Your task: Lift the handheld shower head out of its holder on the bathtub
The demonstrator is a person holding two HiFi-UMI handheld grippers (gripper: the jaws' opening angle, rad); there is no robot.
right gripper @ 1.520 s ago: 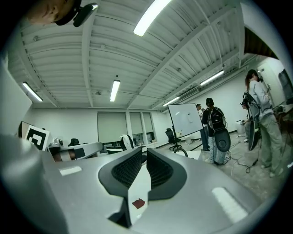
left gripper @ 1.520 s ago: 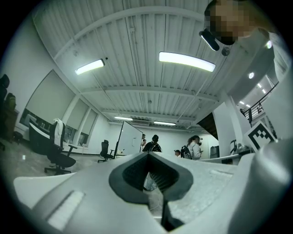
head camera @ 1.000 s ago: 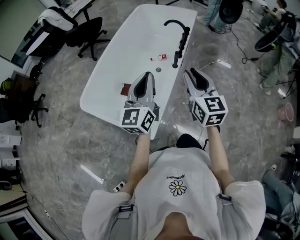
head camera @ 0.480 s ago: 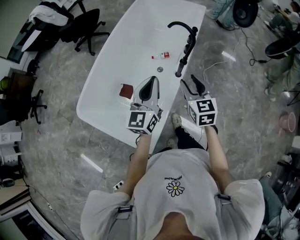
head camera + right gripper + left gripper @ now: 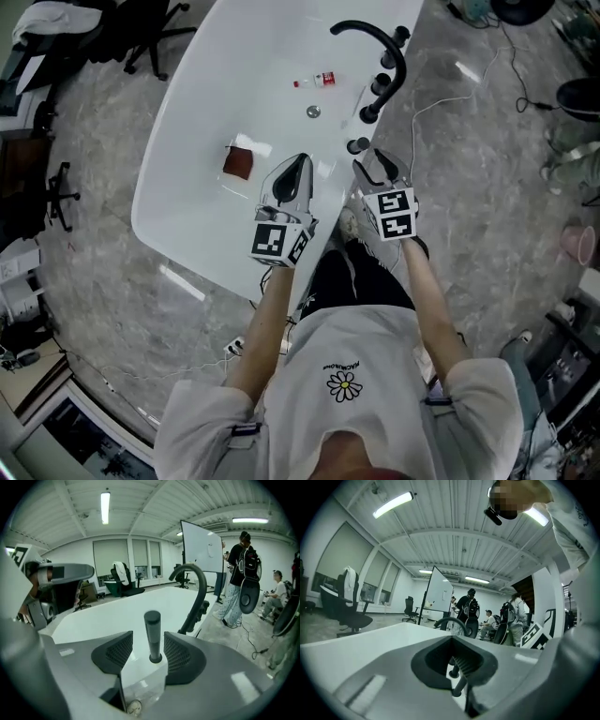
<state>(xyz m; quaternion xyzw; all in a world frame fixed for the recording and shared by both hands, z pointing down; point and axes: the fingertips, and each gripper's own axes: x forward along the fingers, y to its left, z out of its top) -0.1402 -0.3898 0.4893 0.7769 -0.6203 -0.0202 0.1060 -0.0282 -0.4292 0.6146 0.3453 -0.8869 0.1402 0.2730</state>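
The handheld shower head (image 5: 357, 145) is a black cylinder standing upright in its holder on the white bathtub's rim (image 5: 330, 187), just below the arched black faucet (image 5: 392, 49). My right gripper (image 5: 372, 161) is right beside it. In the right gripper view the shower head (image 5: 152, 634) stands between the tips of my right gripper (image 5: 149, 652), whose jaws have just been opening and do not touch it. My left gripper (image 5: 297, 167) hovers over the tub's near rim, left of the shower head, with its jaws together and nothing in them (image 5: 454, 660).
A brown-red pad (image 5: 238, 161), a small red-and-white bottle (image 5: 322, 79) and the drain (image 5: 313, 112) lie in the tub. Faucet knobs (image 5: 380, 84) stand on the rim. Office chairs (image 5: 141, 37), floor cables (image 5: 441, 103) and people (image 5: 241, 573) surround the tub.
Both grippers have dropped and moved forward to the tub's near rim. The right jaws have spread apart and now flank the shower head. The left jaws stay together.
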